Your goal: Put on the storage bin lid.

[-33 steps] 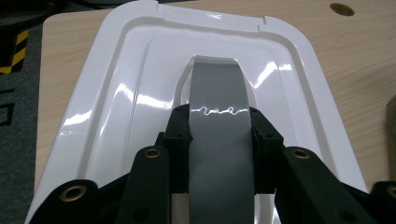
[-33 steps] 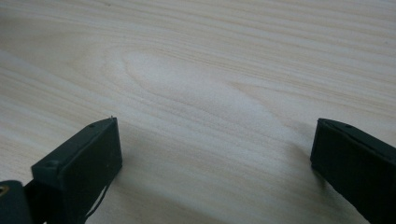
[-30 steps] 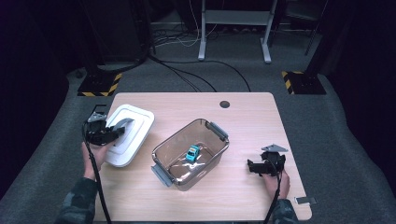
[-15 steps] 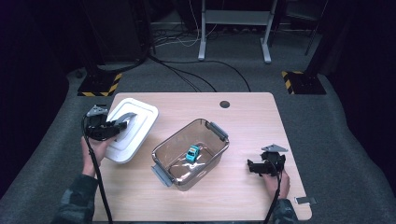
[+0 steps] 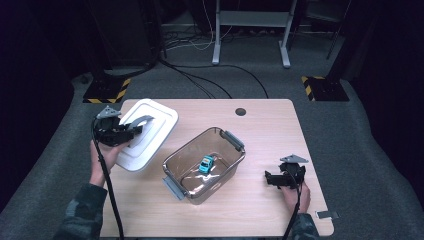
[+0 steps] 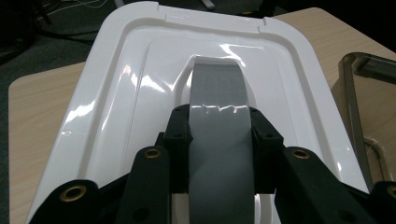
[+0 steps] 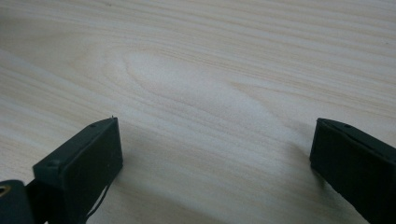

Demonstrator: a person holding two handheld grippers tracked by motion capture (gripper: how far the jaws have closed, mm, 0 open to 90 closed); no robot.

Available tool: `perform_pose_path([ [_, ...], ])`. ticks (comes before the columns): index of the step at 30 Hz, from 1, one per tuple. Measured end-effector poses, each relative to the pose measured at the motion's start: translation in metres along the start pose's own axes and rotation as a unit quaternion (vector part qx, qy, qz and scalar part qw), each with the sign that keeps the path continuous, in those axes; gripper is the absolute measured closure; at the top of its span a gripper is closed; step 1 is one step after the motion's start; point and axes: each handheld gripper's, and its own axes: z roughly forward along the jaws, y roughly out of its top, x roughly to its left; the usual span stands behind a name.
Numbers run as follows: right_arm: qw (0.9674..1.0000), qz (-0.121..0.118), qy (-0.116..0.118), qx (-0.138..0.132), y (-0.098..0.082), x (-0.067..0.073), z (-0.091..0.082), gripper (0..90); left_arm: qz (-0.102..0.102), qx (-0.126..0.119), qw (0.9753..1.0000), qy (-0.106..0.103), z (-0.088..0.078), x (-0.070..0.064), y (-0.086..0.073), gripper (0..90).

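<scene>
A white container lid (image 5: 152,131) with a grey handle (image 6: 217,88) is at the table's left, tilted and raised off the wood. My left gripper (image 5: 131,131) is shut on that handle, its jaws pressing both sides (image 6: 219,126). A clear plastic container (image 5: 221,131) with grey end clips stands mid-table, and a small blue toy car (image 5: 205,163) lies inside it. Its rim also shows in the left gripper view (image 6: 362,60). My right gripper (image 5: 272,179) rests low at the table's right, open, with bare wood between its jaws (image 7: 215,154).
The wooden table (image 5: 270,130) has a round cable hole (image 5: 240,111) near its far edge. Cables and a metal stand's legs (image 5: 250,30) lie on the dark floor beyond. A small silver object (image 5: 327,215) sits at the front right corner.
The left gripper has risen with the lid by its handle, lifting and tilting it off the table. The right gripper has stayed put.
</scene>
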Motion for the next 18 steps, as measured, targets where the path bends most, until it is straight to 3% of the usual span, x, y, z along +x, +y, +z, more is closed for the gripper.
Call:
perform_pose_path([
  [18, 1.0000, 0.002, 0.000, -0.002, 0.000, 0.000, 0.000, 2.3, 0.035, 0.002, 0.9982, -0.049, 0.005, -0.041, 0.022, 66.6],
])
